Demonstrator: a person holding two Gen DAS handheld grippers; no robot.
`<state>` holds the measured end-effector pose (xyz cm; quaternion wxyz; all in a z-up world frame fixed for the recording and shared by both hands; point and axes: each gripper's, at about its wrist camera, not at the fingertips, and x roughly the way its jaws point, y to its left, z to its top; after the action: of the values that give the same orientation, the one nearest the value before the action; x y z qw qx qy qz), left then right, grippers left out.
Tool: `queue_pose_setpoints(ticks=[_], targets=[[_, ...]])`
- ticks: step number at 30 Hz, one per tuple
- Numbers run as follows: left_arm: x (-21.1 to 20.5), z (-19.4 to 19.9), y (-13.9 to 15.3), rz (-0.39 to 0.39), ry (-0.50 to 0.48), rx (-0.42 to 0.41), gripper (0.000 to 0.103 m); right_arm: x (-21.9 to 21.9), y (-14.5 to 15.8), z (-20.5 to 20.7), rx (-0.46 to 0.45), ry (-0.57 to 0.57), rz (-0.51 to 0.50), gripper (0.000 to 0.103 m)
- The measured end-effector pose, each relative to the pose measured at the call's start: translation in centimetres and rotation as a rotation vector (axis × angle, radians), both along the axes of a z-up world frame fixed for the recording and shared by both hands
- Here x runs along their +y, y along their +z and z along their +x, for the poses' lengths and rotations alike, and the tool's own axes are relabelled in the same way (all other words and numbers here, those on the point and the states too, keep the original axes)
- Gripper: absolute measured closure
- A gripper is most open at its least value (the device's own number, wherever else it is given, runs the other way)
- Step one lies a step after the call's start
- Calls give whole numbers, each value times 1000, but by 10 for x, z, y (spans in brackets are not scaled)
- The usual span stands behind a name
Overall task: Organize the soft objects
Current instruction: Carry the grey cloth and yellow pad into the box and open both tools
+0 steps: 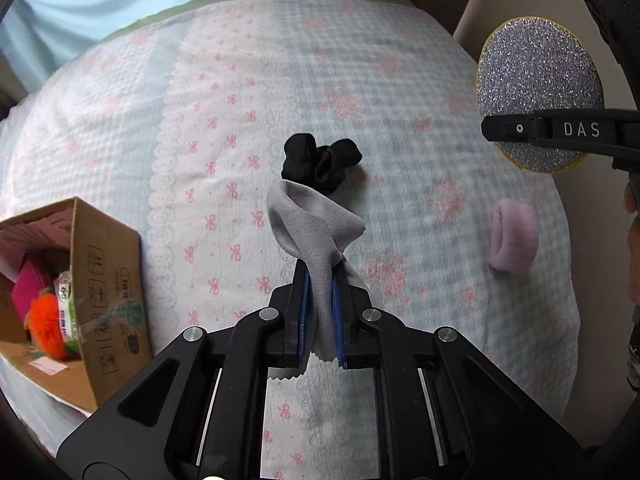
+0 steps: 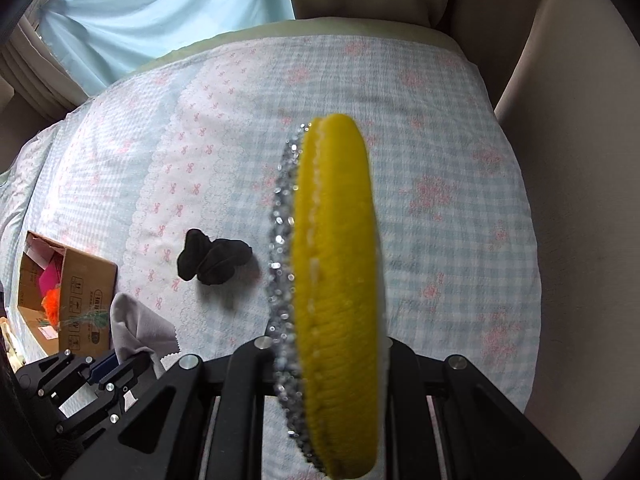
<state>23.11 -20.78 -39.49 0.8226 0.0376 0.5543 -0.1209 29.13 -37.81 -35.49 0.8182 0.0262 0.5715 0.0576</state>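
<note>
Soft, even daylight from the curtained window (image 2: 160,12); faint shadows, slight motion blur, strong fisheye edge bending.

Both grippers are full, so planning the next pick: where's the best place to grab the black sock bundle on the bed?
Take the black sock bundle across the narrow waist between its two lobes, coming straight down from above. It lies flat on the bedspread with bare cloth all round.

White capitals "DAS" stand on the black arm of the right claw (image 1: 560,130), at three o'clock in the left wrist view. The brown cardboard box (image 1: 108,280) at eight o'clock bears printed handling symbols, its lettering too small to read.
</note>
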Motion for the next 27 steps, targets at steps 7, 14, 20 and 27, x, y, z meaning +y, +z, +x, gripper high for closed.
queue_pose_setpoints(ticks=[7,14,20,27], targets=[[31,-11,74,-40,37,-93,94,33,68,-45,-78,40,7,88],[86,-28,152,-61,101,-172,94,83,139,-79,-143,105,36,88],[148,-36,193,-78,147,-218,94,141,175,-98,-188,156,47,88],[230,-37,208,-93,133,-233,94,222,184,-107,-195,157,59,88]])
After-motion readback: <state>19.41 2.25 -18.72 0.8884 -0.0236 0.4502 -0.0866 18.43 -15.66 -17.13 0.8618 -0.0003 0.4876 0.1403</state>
